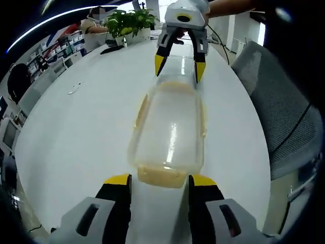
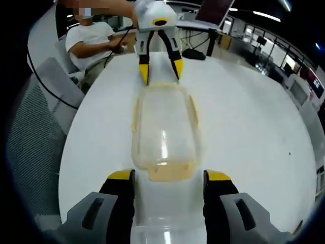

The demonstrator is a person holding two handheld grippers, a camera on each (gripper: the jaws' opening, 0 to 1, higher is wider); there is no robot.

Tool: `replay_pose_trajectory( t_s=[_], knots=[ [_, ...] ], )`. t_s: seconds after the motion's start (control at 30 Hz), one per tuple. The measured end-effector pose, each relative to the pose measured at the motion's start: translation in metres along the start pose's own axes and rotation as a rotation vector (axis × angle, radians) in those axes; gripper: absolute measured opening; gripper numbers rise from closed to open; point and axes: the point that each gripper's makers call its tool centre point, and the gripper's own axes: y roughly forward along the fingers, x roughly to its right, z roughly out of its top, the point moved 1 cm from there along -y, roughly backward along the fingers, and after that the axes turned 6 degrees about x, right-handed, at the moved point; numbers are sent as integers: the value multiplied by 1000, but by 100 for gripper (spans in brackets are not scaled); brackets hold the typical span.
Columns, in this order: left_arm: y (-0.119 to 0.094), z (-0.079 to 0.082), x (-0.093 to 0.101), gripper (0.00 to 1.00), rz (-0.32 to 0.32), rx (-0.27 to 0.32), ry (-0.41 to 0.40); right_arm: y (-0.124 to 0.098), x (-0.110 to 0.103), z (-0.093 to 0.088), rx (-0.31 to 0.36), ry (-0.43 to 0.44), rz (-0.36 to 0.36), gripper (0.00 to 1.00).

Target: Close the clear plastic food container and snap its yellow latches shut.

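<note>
the clear container (image 1: 170, 134) lies lengthwise between the two facing grippers, left gripper (image 1: 160, 182) and right gripper (image 2: 169, 178) both spread wide, each at one short-end yellow latch (image 2: 170, 173)

You have a white oval table (image 1: 76, 132) under the work, bare across most of its top. In the left gripper view, potted green plants (image 1: 129, 23) stand at the far end of it, with a dark flat object (image 1: 110, 49) lying just in front of them and a small pale item (image 1: 73, 90) lying alone on the left part. A grey mesh office chair (image 1: 284, 117) stands at the table's right edge. In the right gripper view, a person in a white shirt (image 2: 91, 40) sits at the far left, a grey chair (image 2: 51, 86) stands on the left, and a laptop (image 2: 213, 12) stands open at the far end.
</note>
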Motion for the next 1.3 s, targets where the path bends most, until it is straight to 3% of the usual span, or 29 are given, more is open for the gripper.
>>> replay_pose_trajectory(
  t_s=[0.67, 0.93, 1.0, 1.03, 1.07, 1.1, 1.13, 1.3],
  knots=[
    [11, -3, 5, 38, -112, -34, 46, 13, 2, -1, -32, 14, 63, 45],
    [12, -2, 4, 35, -123, -37, 60, 15, 0, -1, -44, -13, 108, 46],
    [13, -1, 4, 35, -124, -31, 61, 17, -2, -11, -99, -63, 126, 45],
    [13, -1, 4, 34, -124, -29, 60, 20, -4, -11, -92, -51, 121, 45],
    [13, 0, 4, 34, -124, -26, 61, 21, -1, -8, -77, -102, 129, 45],
    [13, -1, 5, 34, -126, -29, 60, 22, 2, -7, -72, -33, 103, 44],
    [13, -1, 5, 35, -126, -27, 62, 20, 4, -8, -78, -18, 102, 42],
    [15, 0, 5, 35, -129, -24, 69, 20, 5, -10, -81, -53, 105, 39]
  ],
)
